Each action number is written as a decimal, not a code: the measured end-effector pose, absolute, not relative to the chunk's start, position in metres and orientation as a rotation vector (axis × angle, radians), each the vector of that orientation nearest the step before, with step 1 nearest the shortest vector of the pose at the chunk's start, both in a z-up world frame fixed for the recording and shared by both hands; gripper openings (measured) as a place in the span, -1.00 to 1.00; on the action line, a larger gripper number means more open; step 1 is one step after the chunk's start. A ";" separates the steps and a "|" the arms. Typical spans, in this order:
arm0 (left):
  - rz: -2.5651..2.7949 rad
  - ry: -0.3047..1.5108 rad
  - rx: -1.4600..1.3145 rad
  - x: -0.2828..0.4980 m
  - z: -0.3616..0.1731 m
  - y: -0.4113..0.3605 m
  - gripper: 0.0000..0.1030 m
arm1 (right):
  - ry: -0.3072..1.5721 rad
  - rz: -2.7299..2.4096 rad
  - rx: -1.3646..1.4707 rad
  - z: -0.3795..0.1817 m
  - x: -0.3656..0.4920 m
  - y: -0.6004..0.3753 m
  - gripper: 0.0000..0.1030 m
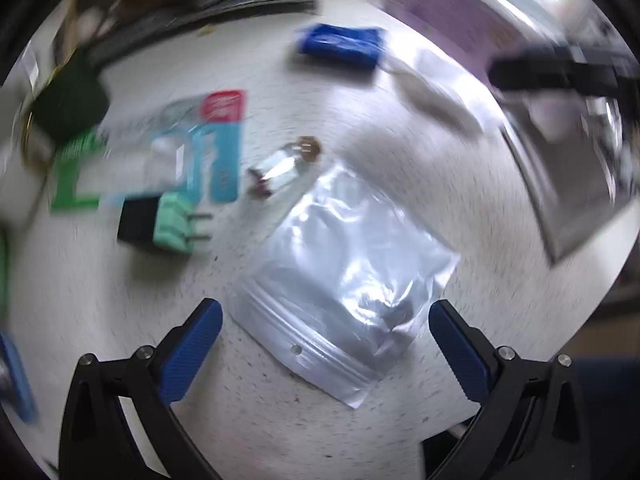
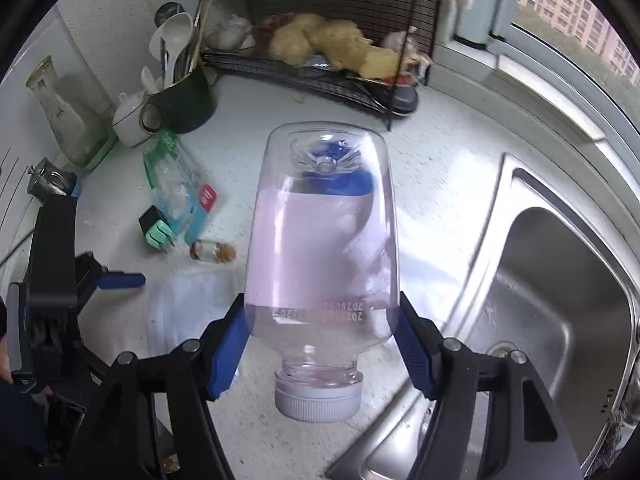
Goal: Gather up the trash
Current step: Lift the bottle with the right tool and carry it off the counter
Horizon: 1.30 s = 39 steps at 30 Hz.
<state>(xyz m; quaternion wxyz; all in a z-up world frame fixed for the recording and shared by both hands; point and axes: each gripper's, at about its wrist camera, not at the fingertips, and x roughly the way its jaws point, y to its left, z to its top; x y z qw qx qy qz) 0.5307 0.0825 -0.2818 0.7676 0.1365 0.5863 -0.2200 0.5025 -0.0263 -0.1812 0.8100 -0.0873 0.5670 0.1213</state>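
Observation:
In the right wrist view my right gripper [image 2: 321, 312] is shut on a clear plastic bottle [image 2: 320, 240] with a white cap, held cap toward the camera above the counter. My left gripper [image 1: 325, 308] stands open, pointing down over a clear zip bag [image 1: 344, 264] that lies flat on the white counter, its blue pads apart from the bag's edges. Past the bag lie a small corked glass vial [image 1: 284, 164], a blister pack [image 1: 192, 148], a green and black plug [image 1: 160, 224] and a blue packet [image 1: 340, 44]. The left wrist view is blurred.
A steel sink [image 2: 560, 280] is set into the counter on the right. A wire rack [image 2: 320, 80] with food stands at the back. A dark utensil mug [image 2: 188, 104], a white teapot [image 2: 128, 120] and a glass carafe [image 2: 64, 112] stand at the back left.

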 end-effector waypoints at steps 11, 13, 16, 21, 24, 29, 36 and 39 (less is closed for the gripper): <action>-0.550 1.258 0.415 0.530 -0.301 0.054 0.99 | 1.221 0.222 -0.125 -0.181 0.492 -0.047 0.28; -0.554 1.257 0.414 0.530 -0.301 0.052 0.98 | 1.221 0.219 -0.117 -0.181 0.492 -0.048 0.28; -0.556 1.257 0.416 0.534 -0.301 0.052 0.88 | 1.220 0.215 -0.106 -0.182 0.491 -0.051 0.28; -0.555 1.251 0.410 0.529 -0.294 0.054 0.71 | 1.221 0.223 -0.094 -0.183 0.488 -0.051 0.28; -0.546 1.240 0.407 0.522 -0.289 0.054 0.57 | 1.219 0.229 -0.087 -0.183 0.485 -0.053 0.28; -0.552 1.233 0.332 0.509 -0.277 0.052 -0.17 | 1.217 0.240 -0.082 -0.181 0.477 -0.055 0.28; -0.516 1.269 0.179 0.508 -0.272 0.049 -0.60 | 1.213 0.246 -0.073 -0.178 0.461 -0.063 0.28; -0.485 1.297 0.110 0.504 -0.270 0.049 -0.69 | 1.204 0.251 -0.064 -0.174 0.453 -0.068 0.28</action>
